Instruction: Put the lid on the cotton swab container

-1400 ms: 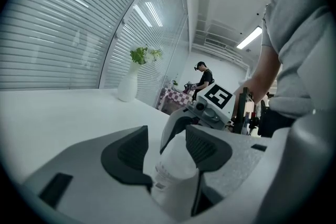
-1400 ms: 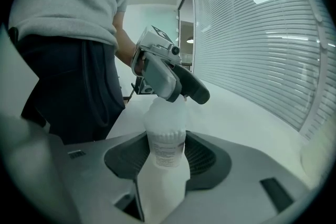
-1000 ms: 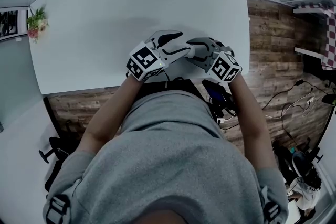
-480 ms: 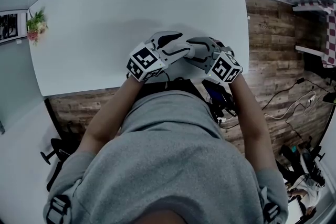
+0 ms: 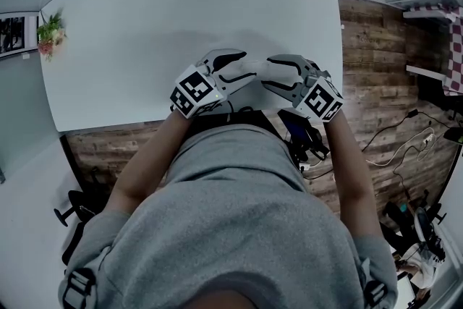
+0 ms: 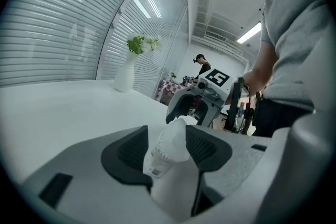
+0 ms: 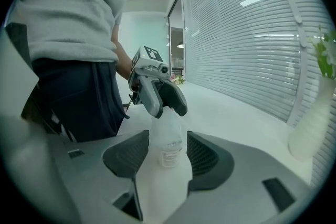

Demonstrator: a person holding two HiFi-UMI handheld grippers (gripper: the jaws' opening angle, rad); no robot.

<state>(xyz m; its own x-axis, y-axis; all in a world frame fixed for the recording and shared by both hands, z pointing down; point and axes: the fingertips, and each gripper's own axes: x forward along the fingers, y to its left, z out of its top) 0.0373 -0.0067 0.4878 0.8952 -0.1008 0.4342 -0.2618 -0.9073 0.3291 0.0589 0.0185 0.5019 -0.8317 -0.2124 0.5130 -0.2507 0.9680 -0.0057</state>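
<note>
R gripper (image 5: 273,74): jaws have just been opening, pads off the cotton swab container (image 7: 167,139) between them; it's drawn back vs a sec ago. L gripper (image 5: 240,63) clamps it, lid (image 6: 174,136) on, atop bench (image 5: 145,25).

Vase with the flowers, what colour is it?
White. The tall white vase shows best in the left gripper view.

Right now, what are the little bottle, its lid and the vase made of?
The container looks like cloudy, half-clear plastic: light shows through it, and a label is stuck on. Its lid looks like white plastic, with moulded ridges round the rim. The vase looks smooth and matte white, perhaps ceramic.
</note>
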